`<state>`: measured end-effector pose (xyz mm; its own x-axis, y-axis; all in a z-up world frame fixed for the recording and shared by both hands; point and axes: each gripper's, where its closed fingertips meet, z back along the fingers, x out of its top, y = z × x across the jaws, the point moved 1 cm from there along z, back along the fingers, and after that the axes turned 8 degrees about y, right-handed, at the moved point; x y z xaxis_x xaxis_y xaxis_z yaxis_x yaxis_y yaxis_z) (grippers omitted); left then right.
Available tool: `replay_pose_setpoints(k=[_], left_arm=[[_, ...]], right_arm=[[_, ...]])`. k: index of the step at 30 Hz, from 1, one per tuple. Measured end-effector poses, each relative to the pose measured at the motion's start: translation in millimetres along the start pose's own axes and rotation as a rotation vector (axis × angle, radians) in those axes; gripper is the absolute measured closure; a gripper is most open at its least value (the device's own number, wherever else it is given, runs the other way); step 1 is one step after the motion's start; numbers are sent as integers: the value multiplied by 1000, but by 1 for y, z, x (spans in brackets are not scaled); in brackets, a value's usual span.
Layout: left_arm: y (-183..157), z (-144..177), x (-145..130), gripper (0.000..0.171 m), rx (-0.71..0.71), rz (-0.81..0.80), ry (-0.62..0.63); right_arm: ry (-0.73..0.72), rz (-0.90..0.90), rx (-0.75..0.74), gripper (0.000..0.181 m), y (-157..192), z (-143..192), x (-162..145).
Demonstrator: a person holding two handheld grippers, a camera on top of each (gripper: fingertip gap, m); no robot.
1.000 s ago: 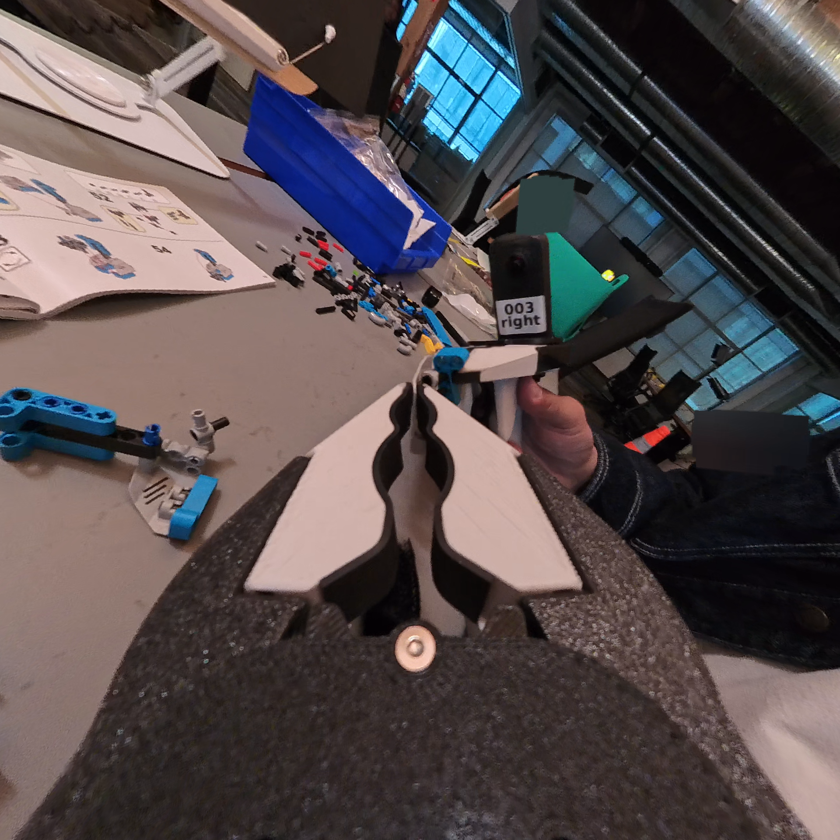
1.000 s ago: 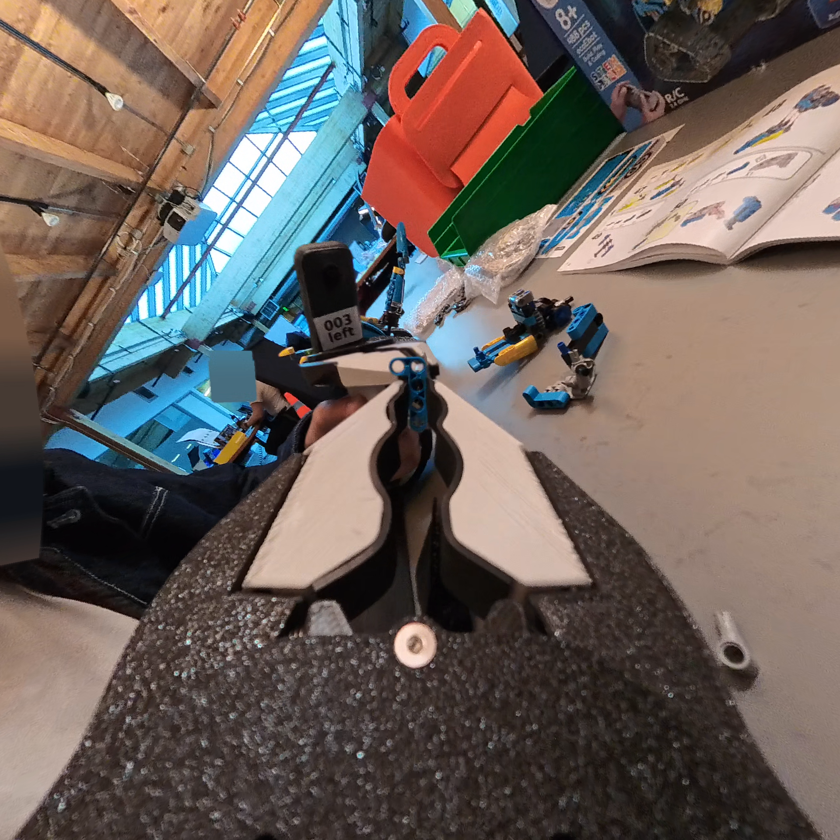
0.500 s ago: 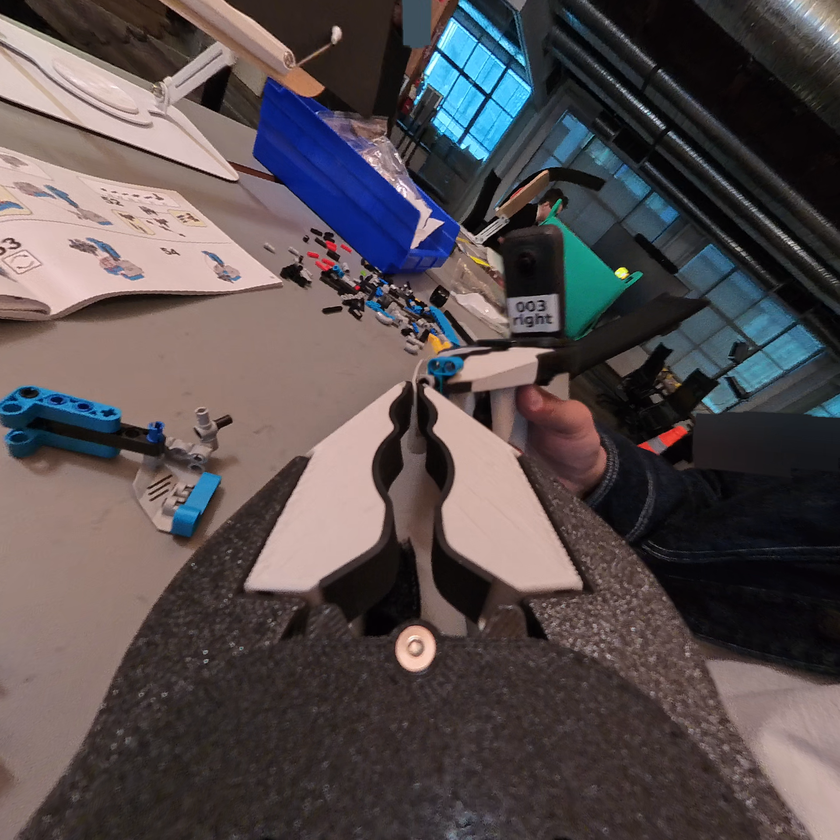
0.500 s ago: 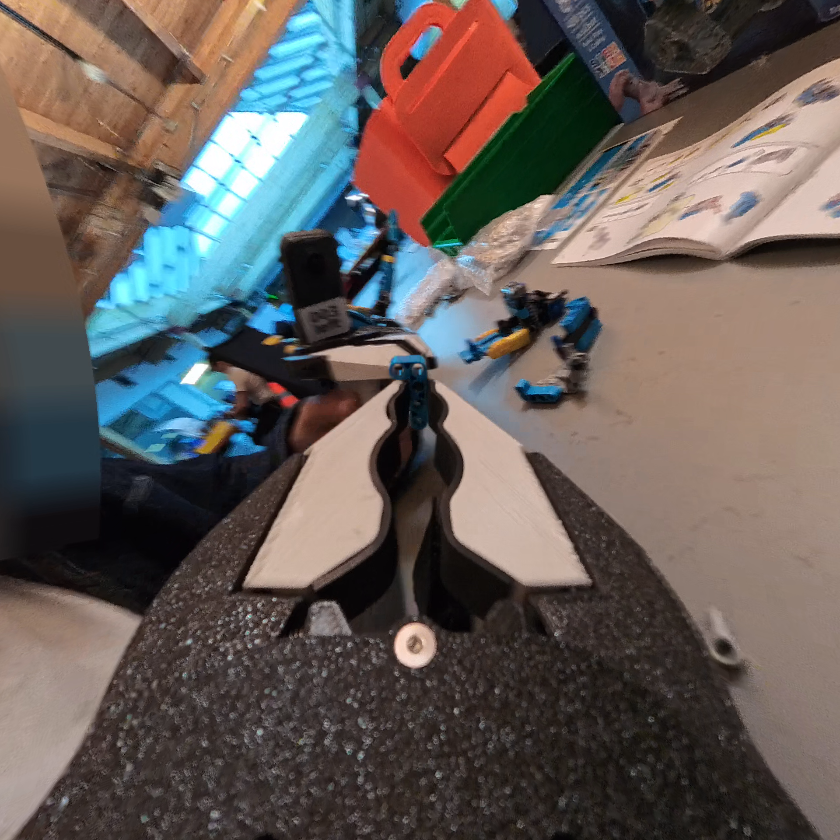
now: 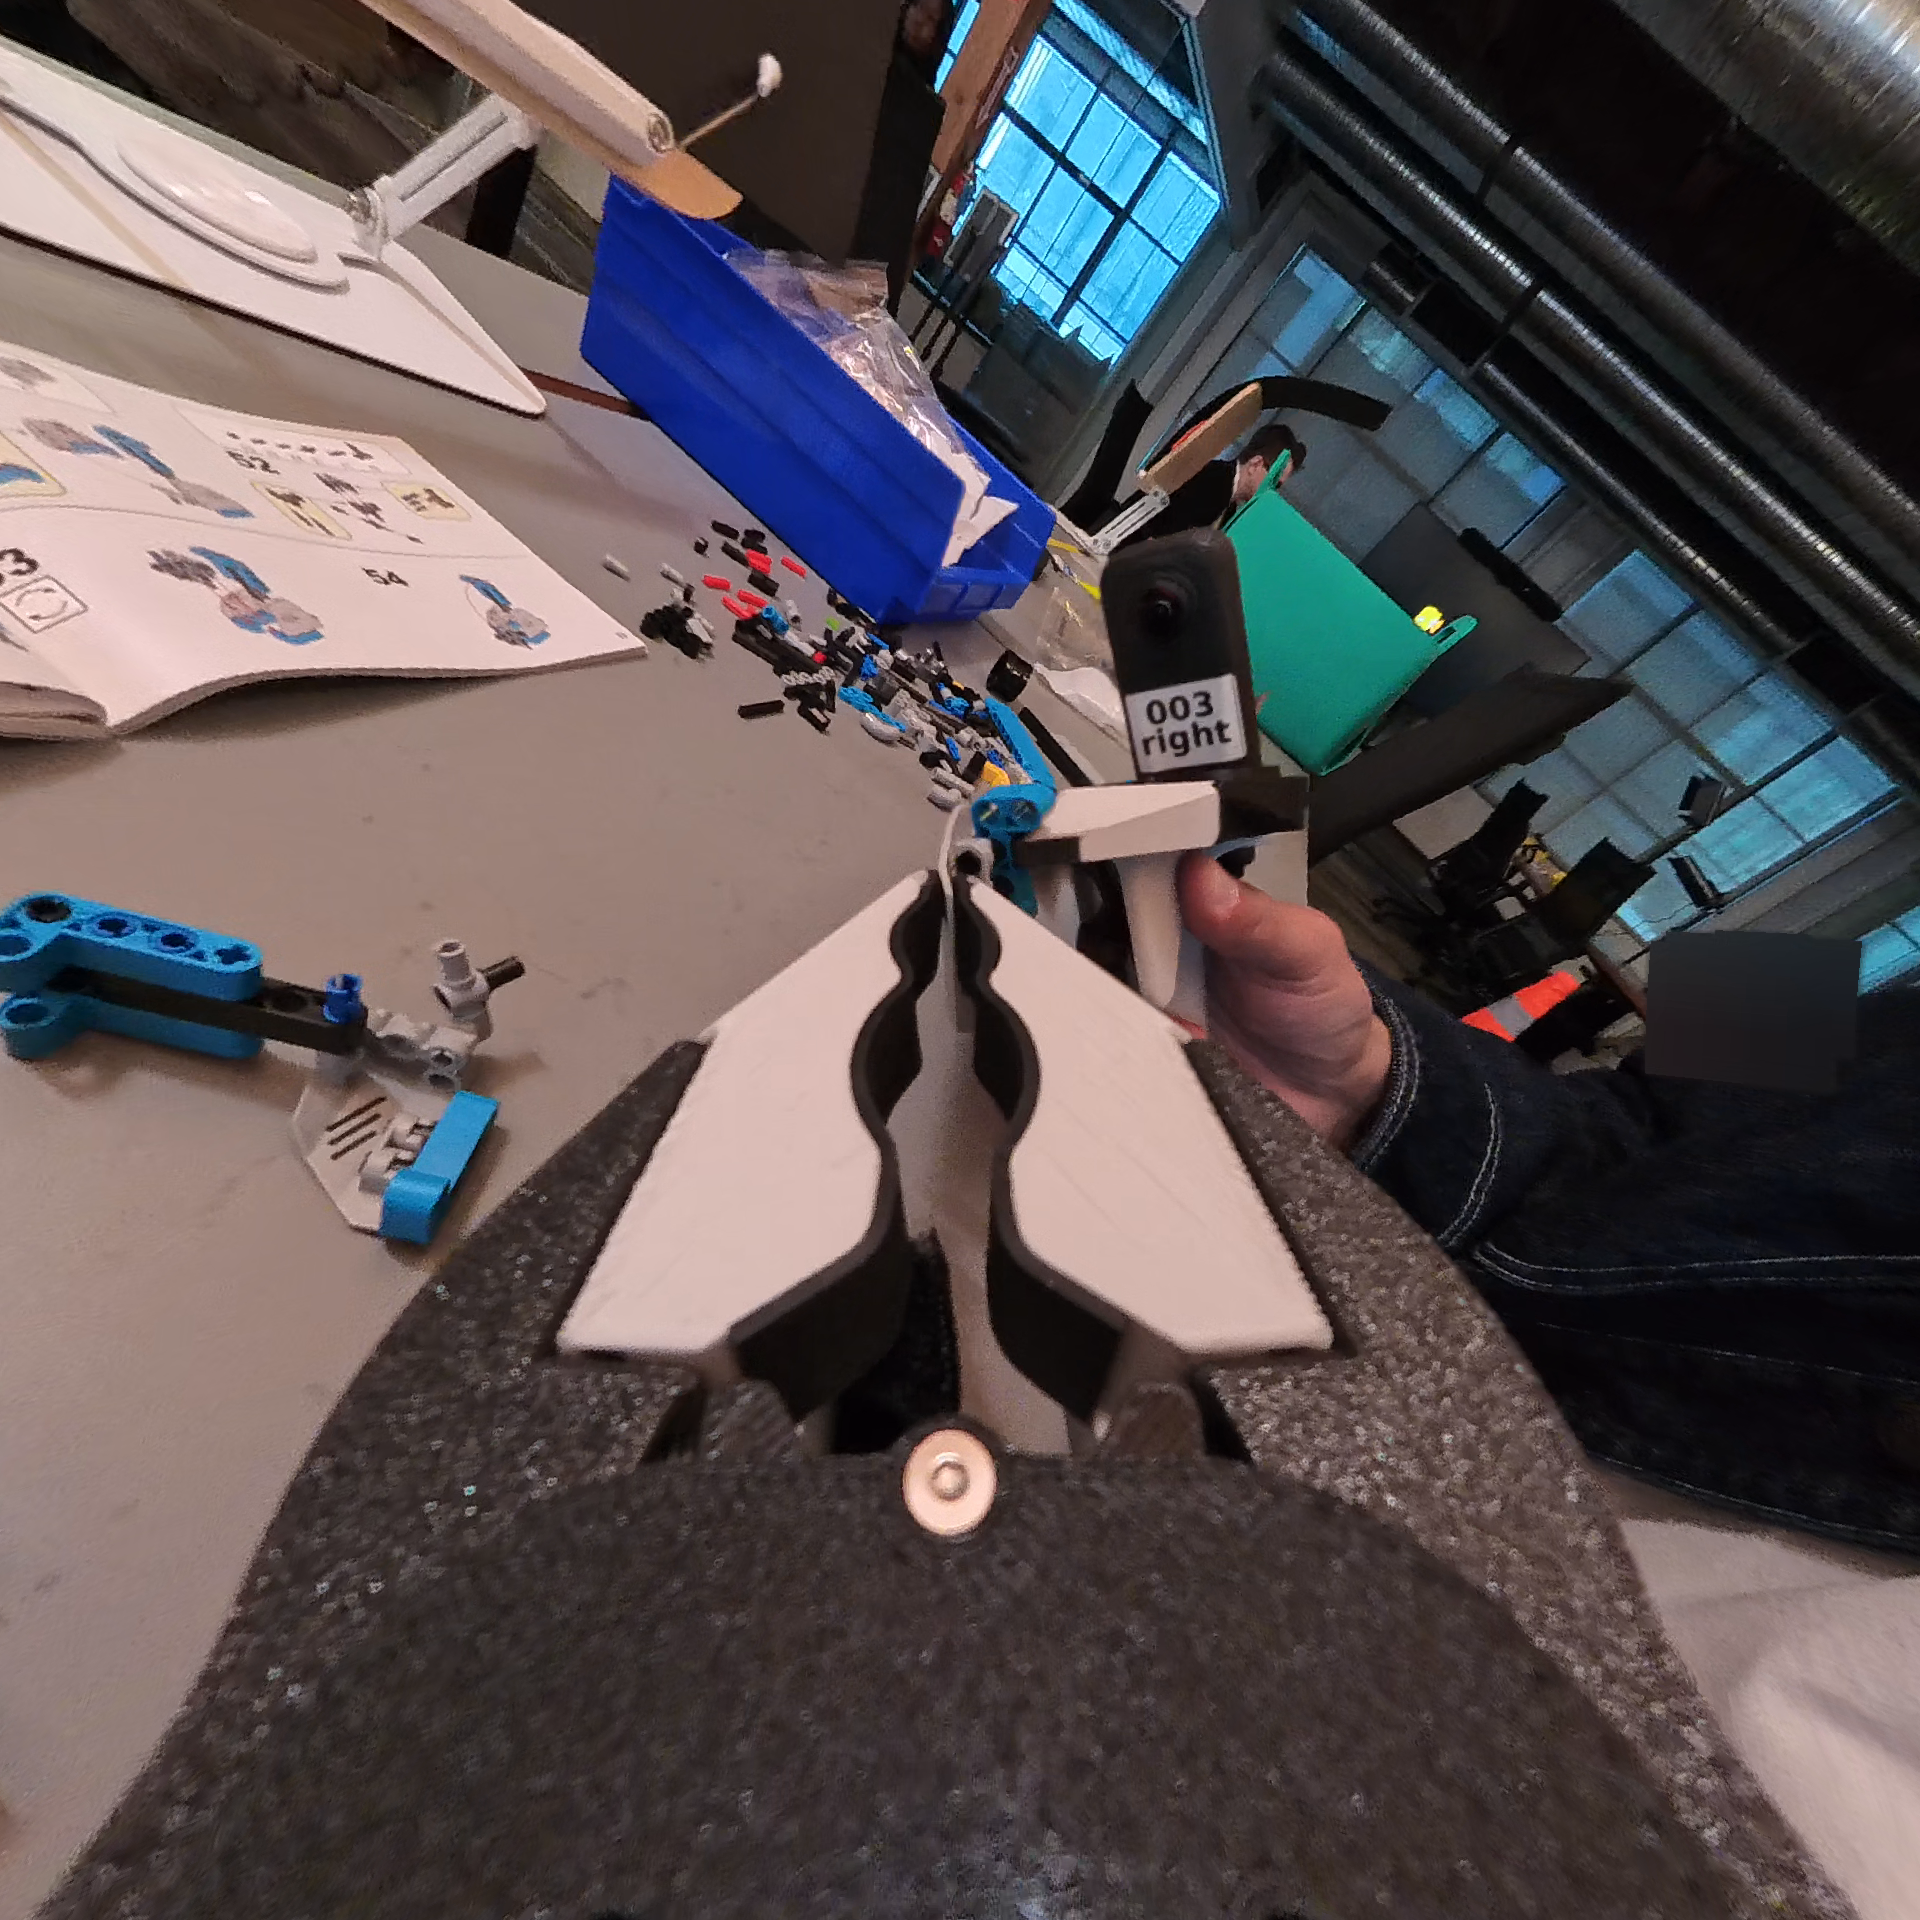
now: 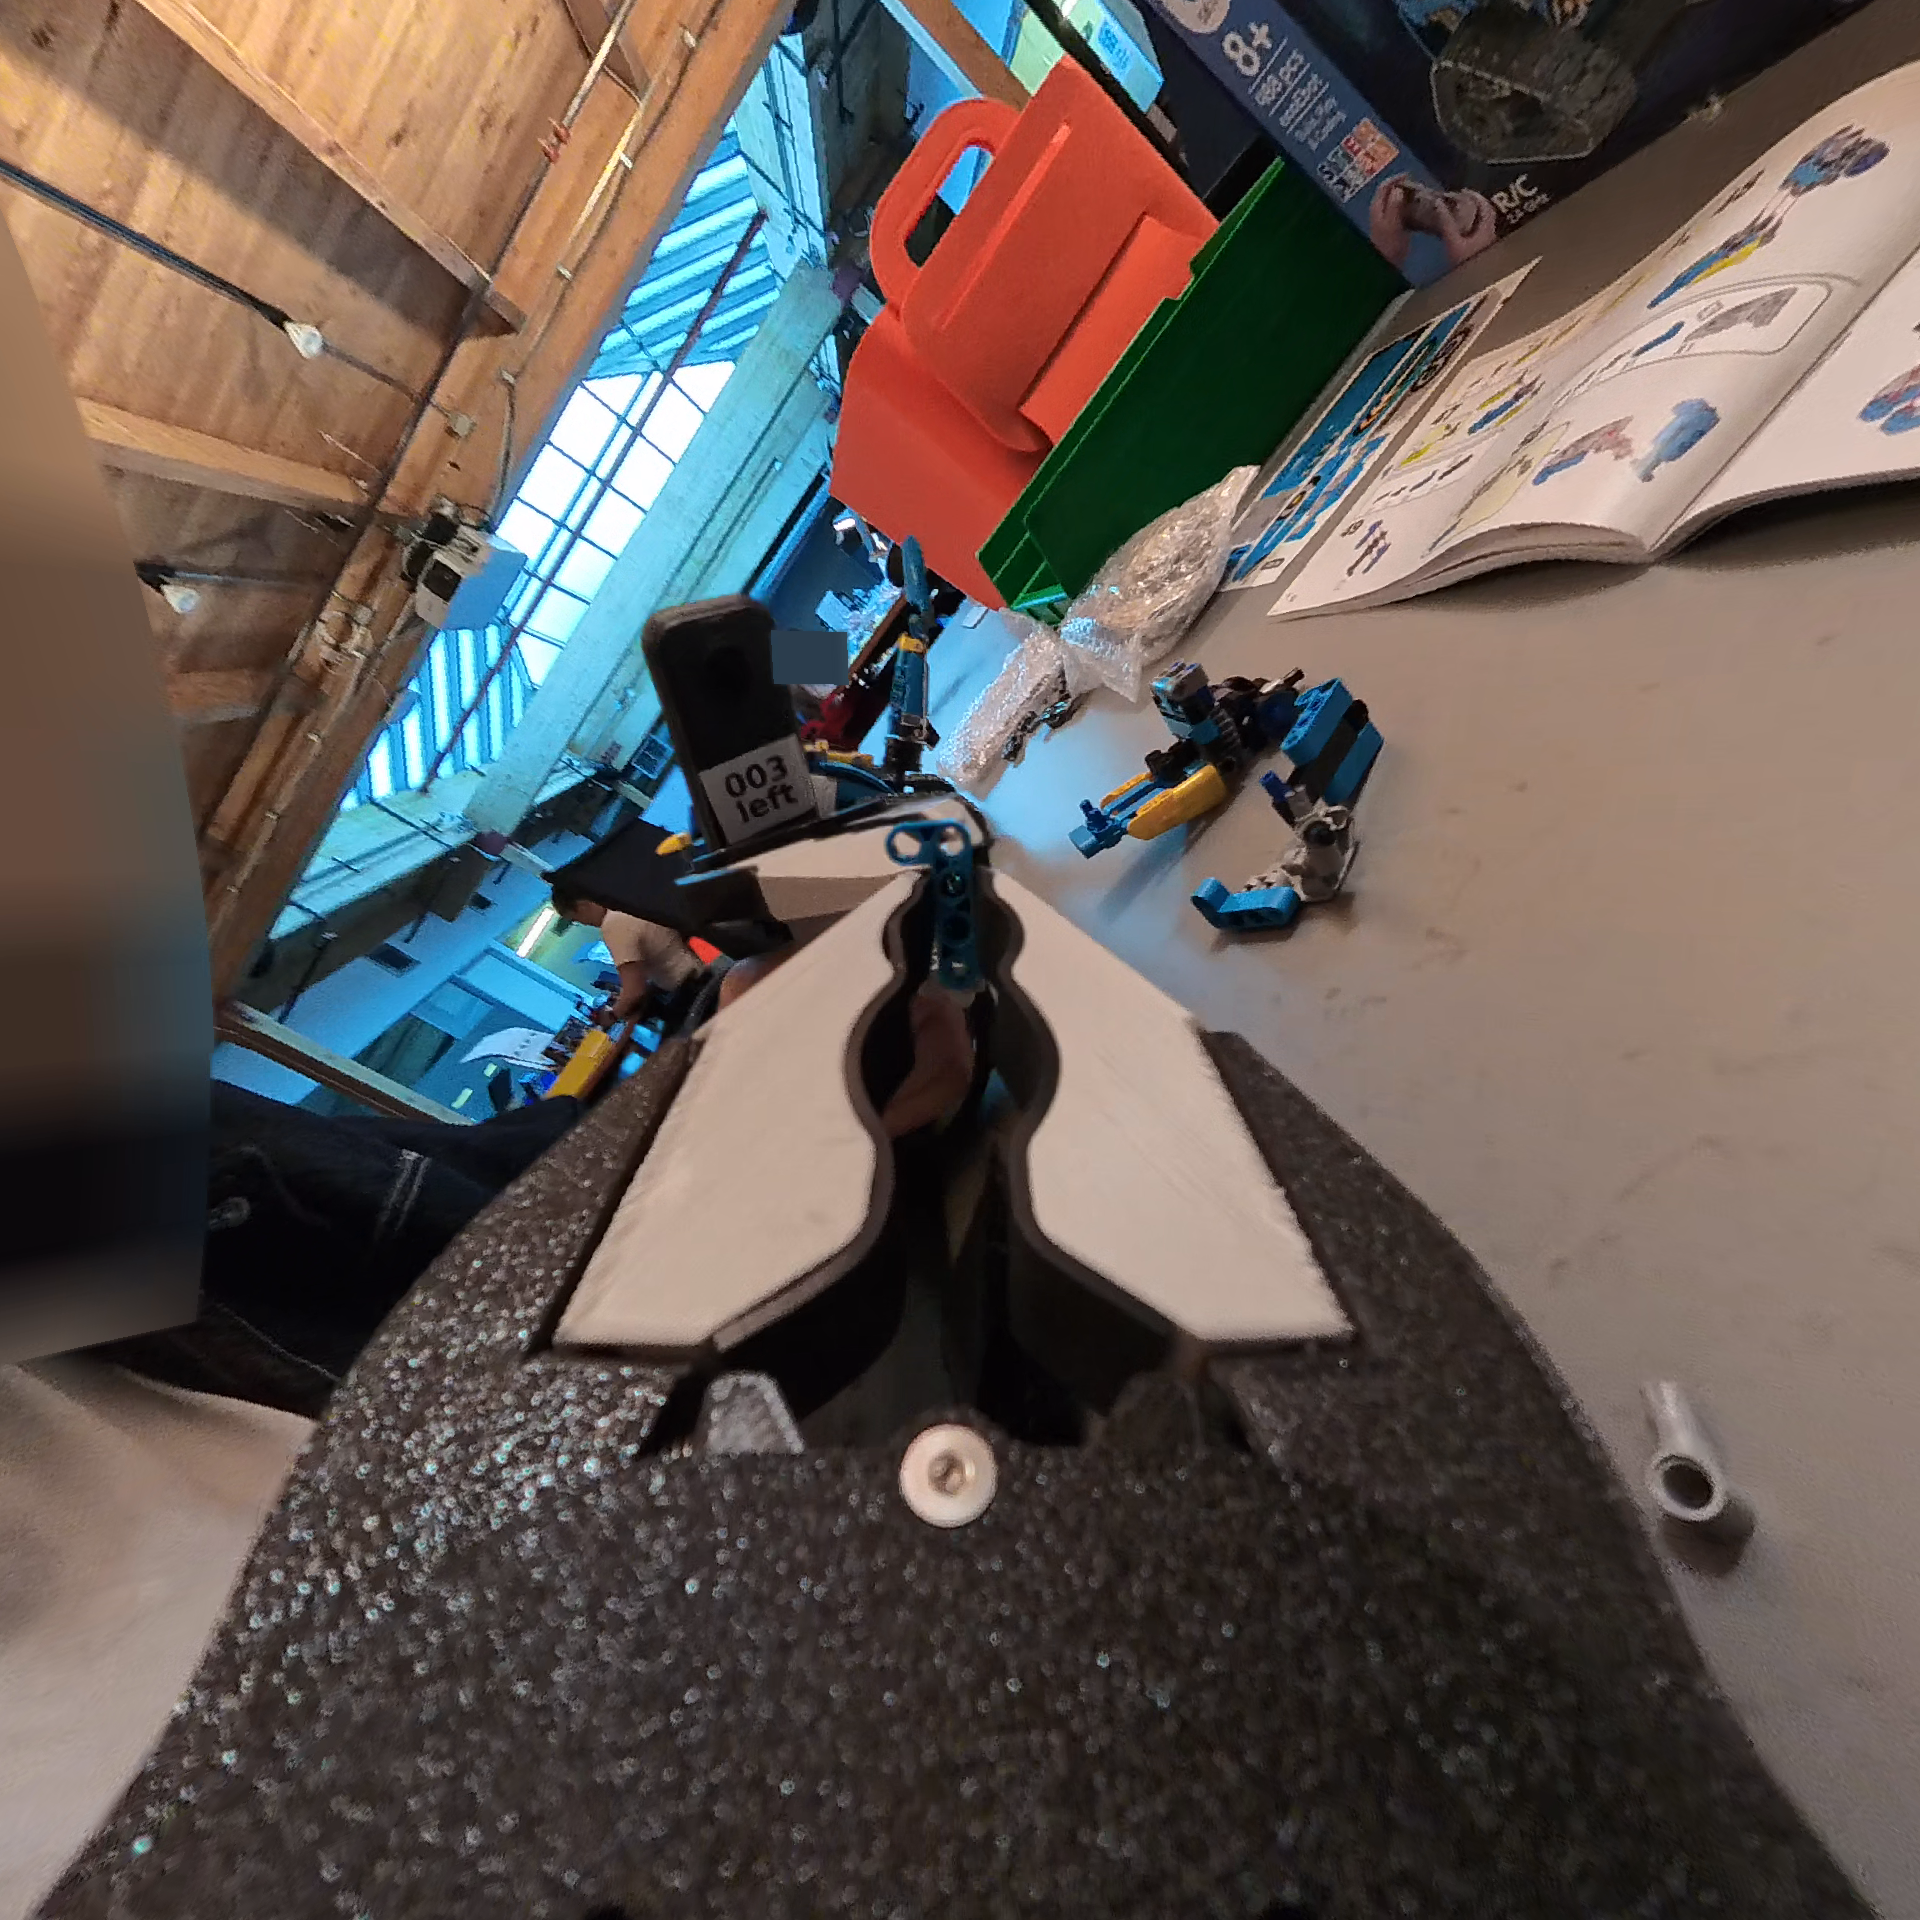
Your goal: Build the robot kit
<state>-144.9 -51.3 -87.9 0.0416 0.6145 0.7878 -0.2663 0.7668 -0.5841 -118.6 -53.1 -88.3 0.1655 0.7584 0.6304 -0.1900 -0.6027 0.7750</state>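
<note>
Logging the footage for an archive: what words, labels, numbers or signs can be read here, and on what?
I name the bearers only, without quoting their writing.
White sticker, black camera on the right tool: legible.
White sticker, black camera on the left tool: legible.
Open white paper instruction booklet: step numbers legible, rest too small.
Dark blue cardboard box: large print legible, small print blurred.

Grey table [image 5: 582,831], open instruction booklet [image 5: 260,582], scattered small parts [image 5: 831,665], blue bin [image 5: 790,416], blue brick assembly [image 5: 239,1018]
</note>
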Motion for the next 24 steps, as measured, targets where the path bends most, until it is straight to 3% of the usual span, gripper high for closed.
replay_pose_setpoints(k=[4,6,9,11,15,17,19,24], left_arm=[[6,4,3,171,-25,68,-19],[9,9,7,171,-24,85,-47],[10,11,10,170,-49,125,-73],[14,14,12,170,-56,159,-94],[17,17,15,170,-107,237,-131],[11,15,15,171,-169,273,-130],[7,13,14,171,-192,274,-117],[6,12,13,170,-223,308,-107]], right_arm=[[31,76,-51,173,1,-4,0],[40,100,-79,154,0,-3,0],[60,198,-170,154,-3,-2,-1],[87,363,-286,145,0,-7,-3],[141,812,-662,127,6,-17,-7],[142,1005,-879,124,6,-21,-4],[100,1171,-1037,132,11,-23,2],[117,1179,-1044,136,11,-24,2]])
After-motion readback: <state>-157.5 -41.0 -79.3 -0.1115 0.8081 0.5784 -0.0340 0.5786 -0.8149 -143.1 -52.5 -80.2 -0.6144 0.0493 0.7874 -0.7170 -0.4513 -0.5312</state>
